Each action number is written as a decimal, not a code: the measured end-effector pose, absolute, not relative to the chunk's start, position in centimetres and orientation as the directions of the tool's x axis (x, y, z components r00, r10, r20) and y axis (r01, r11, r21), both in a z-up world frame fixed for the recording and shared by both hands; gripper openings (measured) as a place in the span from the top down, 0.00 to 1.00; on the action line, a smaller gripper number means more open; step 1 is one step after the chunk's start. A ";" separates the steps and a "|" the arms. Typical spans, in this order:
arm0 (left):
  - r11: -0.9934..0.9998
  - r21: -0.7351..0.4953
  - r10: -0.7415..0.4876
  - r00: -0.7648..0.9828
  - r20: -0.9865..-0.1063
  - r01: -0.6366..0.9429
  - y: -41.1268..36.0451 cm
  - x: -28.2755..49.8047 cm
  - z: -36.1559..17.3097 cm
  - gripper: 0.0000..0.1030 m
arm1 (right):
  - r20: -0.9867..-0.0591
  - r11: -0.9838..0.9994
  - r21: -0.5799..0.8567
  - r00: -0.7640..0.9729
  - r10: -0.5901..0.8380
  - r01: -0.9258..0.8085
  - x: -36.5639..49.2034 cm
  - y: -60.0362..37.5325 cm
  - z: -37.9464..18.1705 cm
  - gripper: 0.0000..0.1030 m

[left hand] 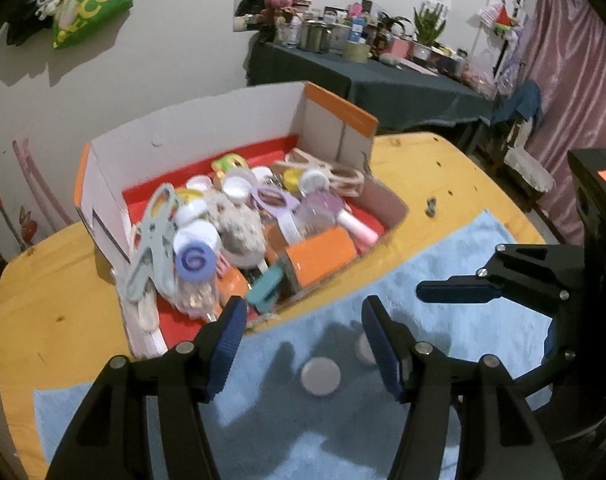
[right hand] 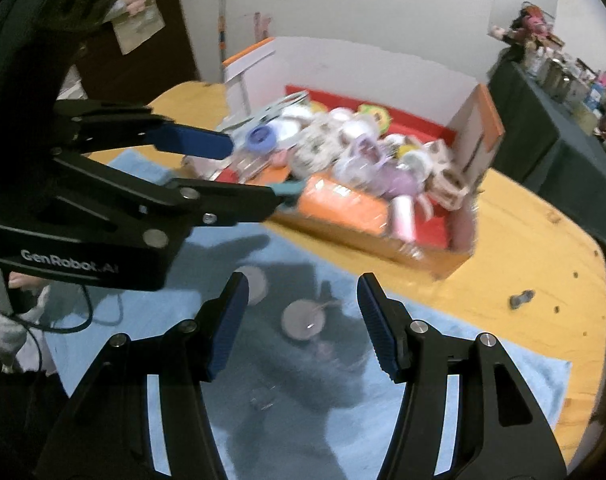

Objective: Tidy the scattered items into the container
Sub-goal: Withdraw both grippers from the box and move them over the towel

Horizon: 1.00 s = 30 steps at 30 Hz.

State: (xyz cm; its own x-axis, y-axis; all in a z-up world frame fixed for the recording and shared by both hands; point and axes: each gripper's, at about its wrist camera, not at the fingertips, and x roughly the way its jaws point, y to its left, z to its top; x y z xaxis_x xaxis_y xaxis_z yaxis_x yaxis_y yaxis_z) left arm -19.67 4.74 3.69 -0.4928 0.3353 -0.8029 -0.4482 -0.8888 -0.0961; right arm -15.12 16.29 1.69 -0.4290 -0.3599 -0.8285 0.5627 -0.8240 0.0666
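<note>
A cardboard box (left hand: 207,128) (right hand: 363,68) with white walls, orange edges and a red lining stands on the yellow table, heaped with caps, clips, a fuzzy ball and an orange packet. In front of it lies a light blue towel (left hand: 443,240) (right hand: 463,368). Two white round caps lie on the towel: one (left hand: 320,375) (right hand: 303,320) in the open, the other (left hand: 363,348) (right hand: 255,280) half hidden by a finger. My left gripper (left hand: 303,316) (right hand: 255,172) hovers open and empty above the caps by the box's near wall. My right gripper (right hand: 303,292) (left hand: 455,292) hangs beside it, open and empty.
A small dark object (left hand: 430,207) (right hand: 521,299) lies on the bare yellow table (left hand: 43,280) to the right of the box. A tiny clear item (right hand: 263,398) rests on the towel. Behind stand a dark-clothed table (left hand: 383,76) crowded with jars, a chair and a pink curtain (left hand: 575,100).
</note>
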 end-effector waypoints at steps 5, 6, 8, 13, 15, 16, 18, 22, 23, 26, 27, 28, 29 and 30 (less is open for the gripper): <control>-0.880 -0.061 0.319 -0.489 -0.812 -0.472 5.0 -18.2 1.6 0.39 | -0.845 -0.800 0.093 -0.378 -0.378 0.592 -13.6 15.6 -0.3 0.46; -0.877 -0.058 0.317 -0.485 -0.815 -0.476 5.0 -18.1 1.2 0.39 | -0.848 -0.800 0.094 -0.374 -0.376 0.593 -13.4 15.6 -0.6 0.46; -0.877 -0.048 0.308 -0.483 -0.820 -0.478 5.1 -17.9 0.3 0.39 | -0.852 -0.801 0.097 -0.366 -0.374 0.591 -13.2 15.7 -1.1 0.46; -0.876 -0.036 0.289 -0.465 -0.837 -0.480 5.0 -18.0 -1.7 0.39 | -0.861 -0.813 0.078 -0.372 -0.347 0.578 -13.0 16.1 -1.9 0.46; -0.876 -0.015 0.274 -0.473 -0.837 -0.481 5.0 -18.0 -2.2 0.39 | -0.865 -0.818 0.074 -0.372 -0.338 0.571 -13.2 16.5 -2.1 0.46; -0.876 0.004 0.263 -0.482 -0.836 -0.483 5.0 -17.9 -2.5 0.39 | -0.865 -0.820 0.072 -0.373 -0.335 0.568 -13.2 16.7 -2.1 0.46; -0.871 0.034 0.244 -0.492 -0.835 -0.490 5.1 -17.8 -2.8 0.39 | -0.867 -0.824 0.064 -0.377 -0.325 0.563 -13.3 17.0 -2.2 0.46; -0.857 0.068 0.232 -0.498 -0.835 -0.511 5.4 -17.6 -3.3 0.39 | -0.870 -0.833 0.060 -0.379 -0.314 0.551 -13.7 17.6 -2.4 0.46; -0.852 0.075 0.231 -0.502 -0.834 -0.517 5.5 -17.4 -3.3 0.39 | -0.872 -0.833 0.059 -0.378 -0.311 0.550 -13.9 17.7 -2.5 0.46; -0.835 0.087 0.238 -0.499 -0.834 -0.544 5.7 -17.2 -3.3 0.39 | -0.876 -0.833 0.059 -0.373 -0.307 0.550 -14.3 17.9 -2.8 0.46; -0.829 0.085 0.243 -0.493 -0.835 -0.553 5.8 -17.1 -3.2 0.39 | -0.877 -0.834 0.058 -0.372 -0.305 0.549 -14.4 18.0 -2.9 0.46; -0.823 0.077 0.253 -0.483 -0.838 -0.563 5.8 -17.1 -3.2 0.39 | -0.877 -0.834 0.057 -0.371 -0.304 0.548 -14.5 18.0 -3.0 0.46; -0.818 0.071 0.259 -0.475 -0.841 -0.571 5.9 -17.0 -3.2 0.39 | -0.878 -0.834 0.060 -0.369 -0.306 0.549 -14.6 18.0 -3.1 0.46; -0.814 0.066 0.264 -0.469 -0.843 -0.578 5.9 -17.0 -3.2 0.39 | -0.877 -0.834 0.062 -0.368 -0.308 0.549 -14.6 18.1 -3.1 0.46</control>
State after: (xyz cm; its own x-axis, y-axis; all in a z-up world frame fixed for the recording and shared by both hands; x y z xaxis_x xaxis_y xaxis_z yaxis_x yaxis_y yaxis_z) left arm -16.96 5.91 -3.25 -0.4690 0.2641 -0.8428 -0.5775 -0.8137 0.0664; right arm -14.61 18.07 -3.12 -0.3681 -0.3076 -0.8774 0.5490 -0.8335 0.0620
